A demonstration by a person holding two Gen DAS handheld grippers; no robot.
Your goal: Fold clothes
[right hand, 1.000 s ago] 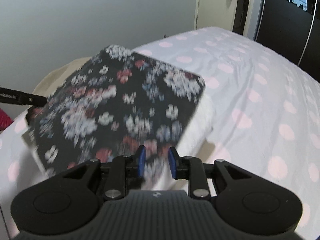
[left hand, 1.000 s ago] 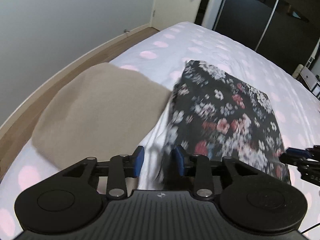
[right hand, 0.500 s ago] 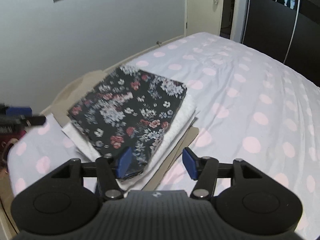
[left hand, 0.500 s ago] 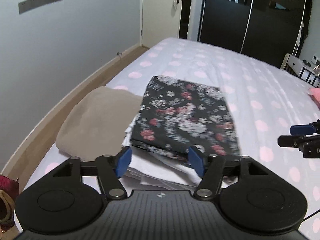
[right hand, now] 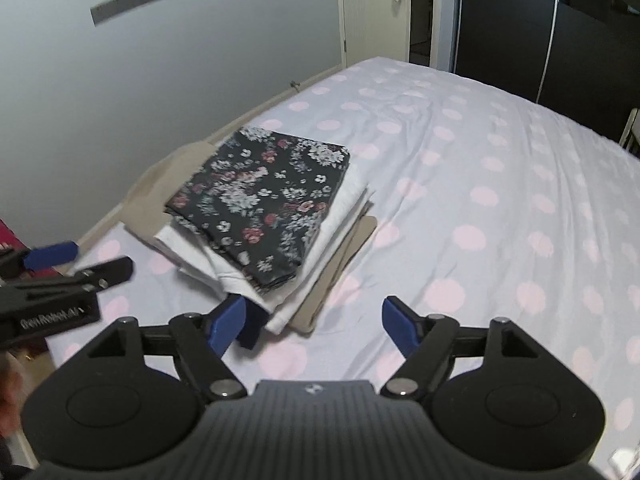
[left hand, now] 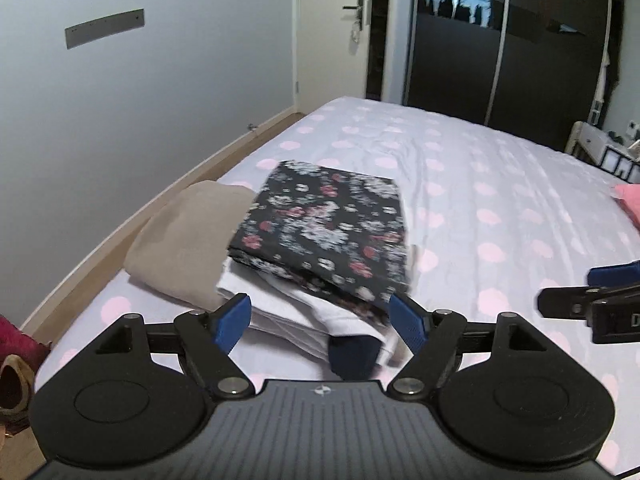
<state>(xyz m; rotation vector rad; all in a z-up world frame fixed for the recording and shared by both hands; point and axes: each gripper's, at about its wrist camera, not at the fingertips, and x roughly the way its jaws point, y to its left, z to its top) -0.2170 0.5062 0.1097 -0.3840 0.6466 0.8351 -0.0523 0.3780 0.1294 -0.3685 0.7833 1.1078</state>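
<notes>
Hovering over the near left corner of the bed [right hand: 500,168], both grippers hang clear of the pile with nothing between their pads. Left gripper [left hand: 320,320] has its jaws spread wide, fingers framing the near edge of the stack without touching it; right gripper [right hand: 310,320] is spread wide too, set a bit to the right of the stack over bare sheet. Wide jaws and the gap to the cloth read like a release posture, though an approach would look the same.

Just beyond the fingers lies the stack, near the bed's left edge: floral garment [right hand: 260,204] folded to a neat rectangle on top, white folded clothes [right hand: 320,256] under it with edges sticking out unevenly, beige garment [left hand: 184,240] at the bottom, spreading toward the left edge. Small dark blue item [left hand: 352,354] sits at the near foot of the pile, what it is unclear. Piling by the corner keeps the rest of the bed free as work surface, probably.

Floral piece already lies folded as the task wants. Pink cloth [left hand: 628,200] shows at the bed's far right edge, folded or not I cannot tell
</notes>
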